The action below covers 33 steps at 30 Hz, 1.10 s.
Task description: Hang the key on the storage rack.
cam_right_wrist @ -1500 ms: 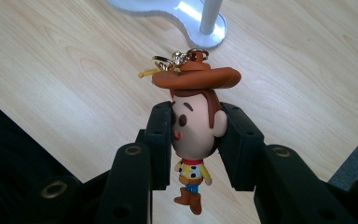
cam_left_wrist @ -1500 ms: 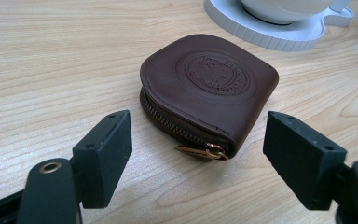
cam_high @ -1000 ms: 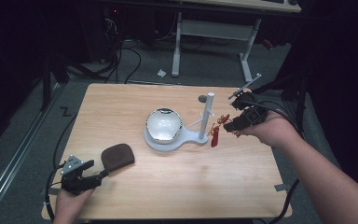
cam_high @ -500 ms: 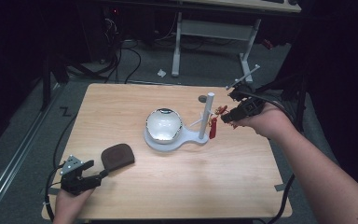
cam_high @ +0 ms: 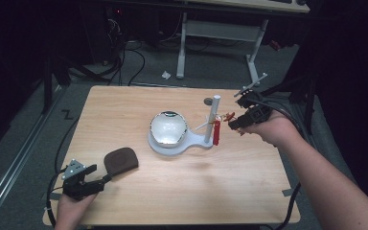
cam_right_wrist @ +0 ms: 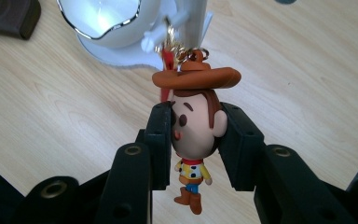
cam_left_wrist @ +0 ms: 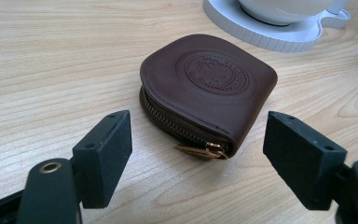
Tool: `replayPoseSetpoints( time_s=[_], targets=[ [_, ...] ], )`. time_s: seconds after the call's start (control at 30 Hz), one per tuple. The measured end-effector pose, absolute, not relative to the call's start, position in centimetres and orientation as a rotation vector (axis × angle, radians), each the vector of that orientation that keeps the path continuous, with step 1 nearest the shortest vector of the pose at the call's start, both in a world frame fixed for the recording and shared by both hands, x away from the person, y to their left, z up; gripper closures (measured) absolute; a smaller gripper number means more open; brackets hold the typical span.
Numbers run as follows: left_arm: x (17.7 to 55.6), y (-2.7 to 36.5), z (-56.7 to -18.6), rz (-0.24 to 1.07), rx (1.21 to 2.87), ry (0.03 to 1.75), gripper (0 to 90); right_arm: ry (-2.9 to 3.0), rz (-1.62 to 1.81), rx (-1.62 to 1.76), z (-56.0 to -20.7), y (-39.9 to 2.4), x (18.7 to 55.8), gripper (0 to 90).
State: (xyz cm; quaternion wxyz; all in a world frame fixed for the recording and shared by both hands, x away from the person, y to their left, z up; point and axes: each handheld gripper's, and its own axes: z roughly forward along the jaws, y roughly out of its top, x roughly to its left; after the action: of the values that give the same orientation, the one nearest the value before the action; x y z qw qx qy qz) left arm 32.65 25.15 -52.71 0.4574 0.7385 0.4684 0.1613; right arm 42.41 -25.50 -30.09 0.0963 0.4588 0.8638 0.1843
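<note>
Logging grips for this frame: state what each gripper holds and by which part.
The right gripper is shut on the cowboy figurine keychain, clamped at the sides of its head. The left gripper holds nothing; it is open before the brown coin pouch.

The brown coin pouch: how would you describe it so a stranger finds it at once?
Start at the wooden table and go to its near left corner, by the left hand-held gripper. The brown coin pouch lies flat there between the open jaws. It alone is dark leather, with a round embossed emblem and a brass zip pull.
</note>
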Motion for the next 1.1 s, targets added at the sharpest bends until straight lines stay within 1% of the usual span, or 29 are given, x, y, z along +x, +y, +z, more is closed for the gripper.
replayPoseSetpoints(
  time_s=[0.63, 1.1],
  targets=[
    [32.7, 24.9, -52.8, 0.395, 1.832, 1.147, 24.3, 2.576, 0.624, 1.400, -35.4, -25.5, 42.1, 66.6],
    [32.7, 24.9, -52.8, 0.394, 1.837, 1.141, 24.3, 2.501, 0.716, 1.405, -38.8, -25.0, 42.6, 66.2]
  ],
)
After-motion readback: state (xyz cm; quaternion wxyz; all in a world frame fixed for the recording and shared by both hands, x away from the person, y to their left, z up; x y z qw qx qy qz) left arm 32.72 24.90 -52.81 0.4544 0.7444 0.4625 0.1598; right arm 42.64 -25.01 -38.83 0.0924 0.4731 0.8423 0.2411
